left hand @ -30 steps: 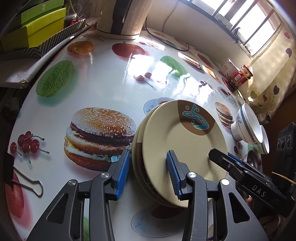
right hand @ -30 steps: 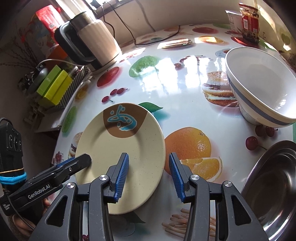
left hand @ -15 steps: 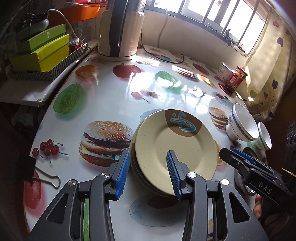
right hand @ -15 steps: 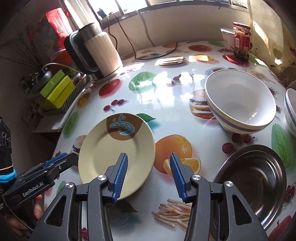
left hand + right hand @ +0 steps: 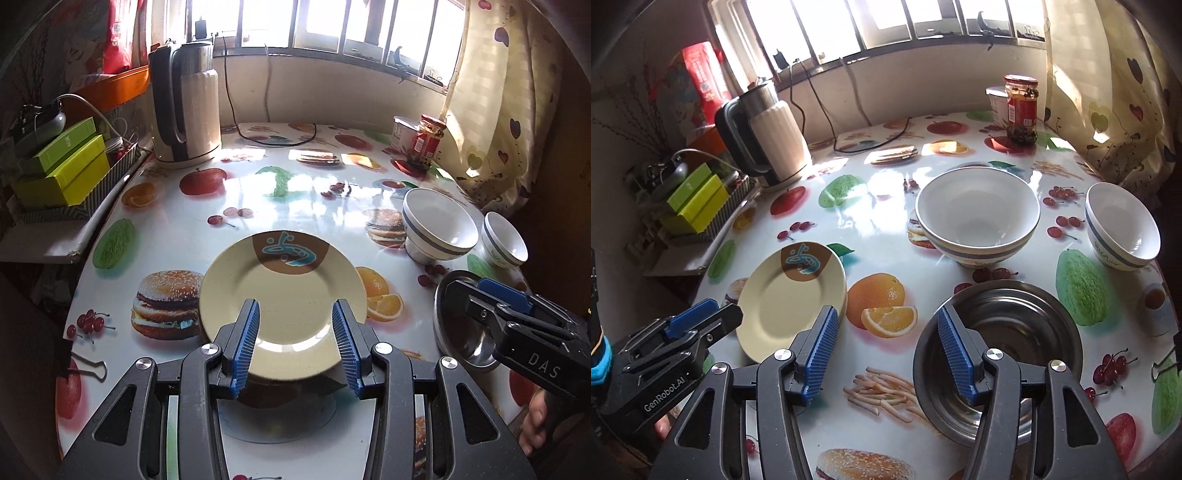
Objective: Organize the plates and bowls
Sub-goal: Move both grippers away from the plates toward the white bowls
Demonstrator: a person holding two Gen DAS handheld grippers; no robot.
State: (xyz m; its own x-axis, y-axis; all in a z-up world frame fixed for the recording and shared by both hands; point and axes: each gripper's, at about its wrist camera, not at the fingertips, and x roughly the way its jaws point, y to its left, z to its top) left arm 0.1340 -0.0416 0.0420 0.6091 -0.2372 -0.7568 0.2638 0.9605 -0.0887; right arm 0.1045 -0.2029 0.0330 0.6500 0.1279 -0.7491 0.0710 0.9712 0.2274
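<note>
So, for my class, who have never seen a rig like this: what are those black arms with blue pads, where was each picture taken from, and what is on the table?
There is no machine here. A person holds a two-finger gripper in each hand, and each gripper carries a camera that looks along its fingers.

The left camera shows the left gripper above a stack of cream plates, pads apart and holding nothing. The right gripper shows at that picture's right edge.

The right camera shows the right gripper, its jaws opening with nothing between them, above the table. There stand a steel bowl, a large white bowl and a small white bowl. Behind them are a kettle and a jar.
</note>
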